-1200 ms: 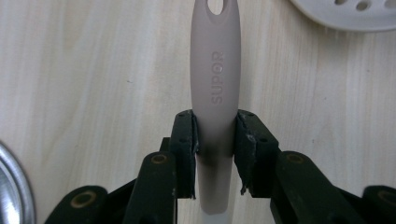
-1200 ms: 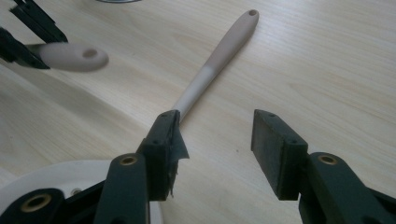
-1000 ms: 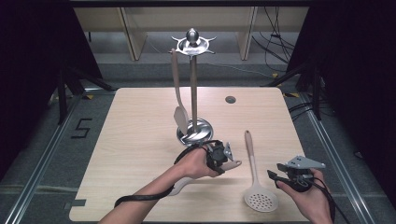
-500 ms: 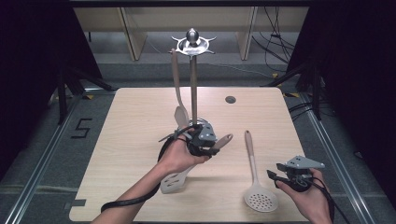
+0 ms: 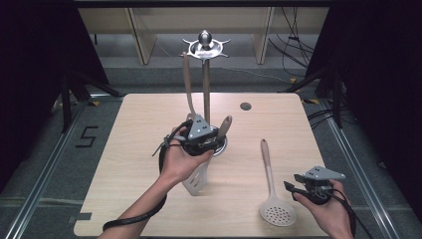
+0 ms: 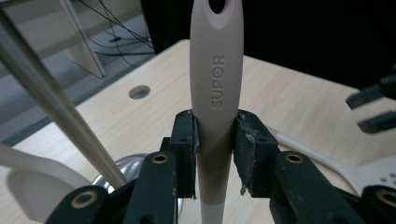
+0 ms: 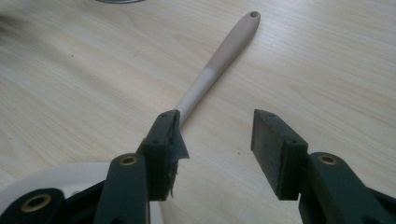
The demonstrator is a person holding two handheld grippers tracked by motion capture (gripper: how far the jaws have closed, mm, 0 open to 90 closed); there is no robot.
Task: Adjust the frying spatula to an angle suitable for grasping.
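Spatula: hand and left gripper cover its mid handle in the high view; top edge of the left gripper view cuts its hanging hole. Skimmer: head cropped at the right gripper view's bottom edge, behind the fingers. Stand base mostly hidden. Right gripper fingertips too small to read from above.

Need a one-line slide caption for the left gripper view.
Left gripper clamps a beige spatula handle above the table, beside the rack pole.
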